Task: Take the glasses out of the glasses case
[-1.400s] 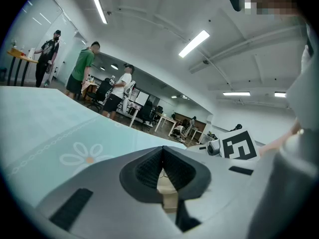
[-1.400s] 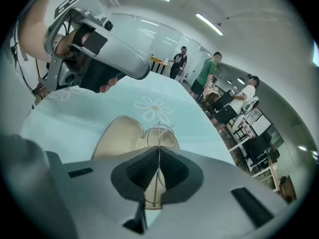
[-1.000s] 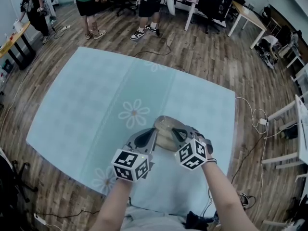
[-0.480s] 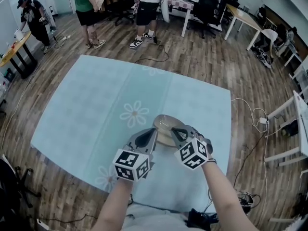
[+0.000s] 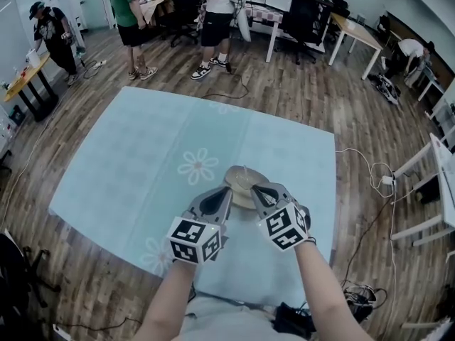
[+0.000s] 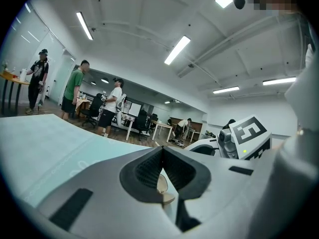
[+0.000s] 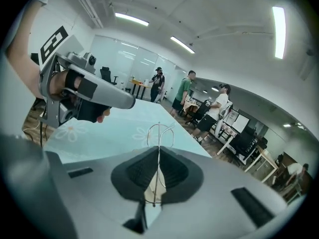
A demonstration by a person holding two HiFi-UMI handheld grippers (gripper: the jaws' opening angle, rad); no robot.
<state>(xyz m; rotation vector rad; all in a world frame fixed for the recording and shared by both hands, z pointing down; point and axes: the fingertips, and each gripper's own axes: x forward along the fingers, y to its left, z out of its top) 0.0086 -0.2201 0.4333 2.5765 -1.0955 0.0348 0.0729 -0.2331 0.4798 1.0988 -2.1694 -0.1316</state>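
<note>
The thin wire-framed glasses point(image 5: 246, 173), pinched by the right tool point(image 5: 256, 188), have emerged above the beige oval case point(image 5: 234, 181) at centre frame.

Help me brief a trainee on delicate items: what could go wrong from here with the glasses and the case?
1. The right tongs pinch the glasses by thin wire alone; the frame could bend or slide out.
2. The left tongs grip only an edge of the case, apparently off the table; it might twist loose and drop.
3. Both tongs sit close together; a skewed pull could snag the frame on the case.
</note>
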